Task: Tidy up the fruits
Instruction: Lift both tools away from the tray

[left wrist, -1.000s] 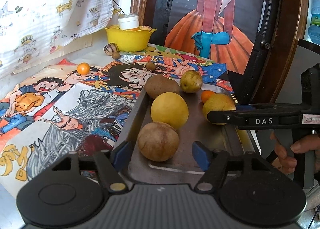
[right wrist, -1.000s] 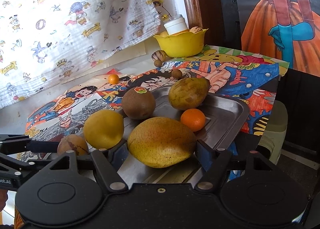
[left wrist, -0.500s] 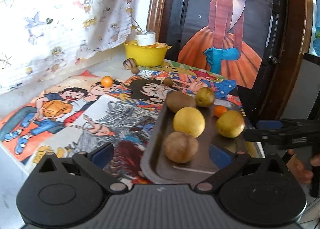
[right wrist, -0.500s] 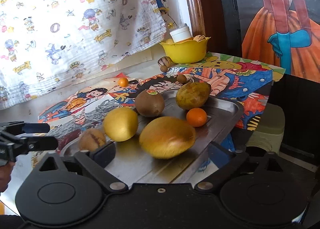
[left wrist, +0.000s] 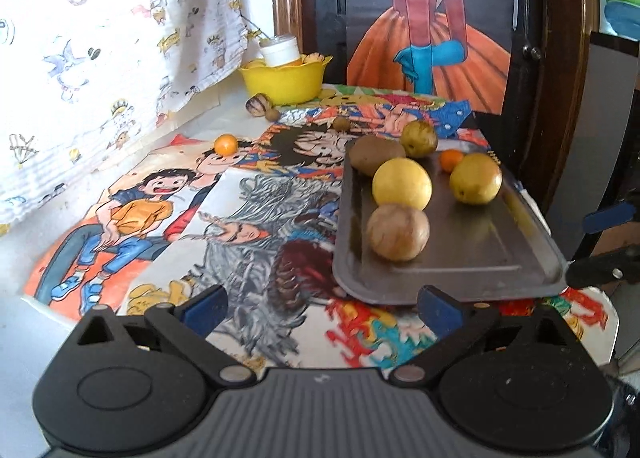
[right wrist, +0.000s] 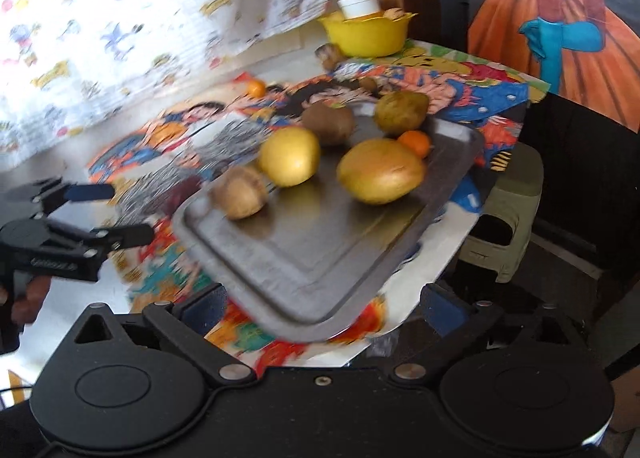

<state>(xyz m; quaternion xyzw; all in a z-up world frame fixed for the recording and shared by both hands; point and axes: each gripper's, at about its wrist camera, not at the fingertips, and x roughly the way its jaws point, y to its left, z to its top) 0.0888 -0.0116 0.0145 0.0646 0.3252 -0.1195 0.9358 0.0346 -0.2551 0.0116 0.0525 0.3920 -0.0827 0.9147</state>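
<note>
A grey metal tray (left wrist: 480, 258) lies on the cartoon-printed cloth. On it rest a round brown fruit (left wrist: 398, 232), a yellow citrus (left wrist: 402, 184), a kiwi (left wrist: 376, 154), a greenish fruit (left wrist: 419, 138), a small orange (left wrist: 451, 160) and a yellow mango (left wrist: 476, 178). My left gripper (left wrist: 322, 308) hangs open off the tray's near left corner, empty. My right gripper (right wrist: 324, 306) is open too, with the tray's (right wrist: 320, 258) near corner below its spread fingers and untouched. The mango (right wrist: 380, 170) lies well ahead of it. Each gripper shows in the other's view: the right gripper (left wrist: 600, 242) and the left gripper (right wrist: 112, 214).
A second small orange (left wrist: 226, 144) sits loose on the cloth at the left. A yellow bowl (left wrist: 284, 78) holding a white jar stands at the back by the curtain, with nuts beside it. A green stool (right wrist: 508, 226) stands below the table's right edge.
Both grippers spread wide and drew back from the tray. The left one had the brown fruit between its fingers and the right one the mango. Both fruits stay on the tray.
</note>
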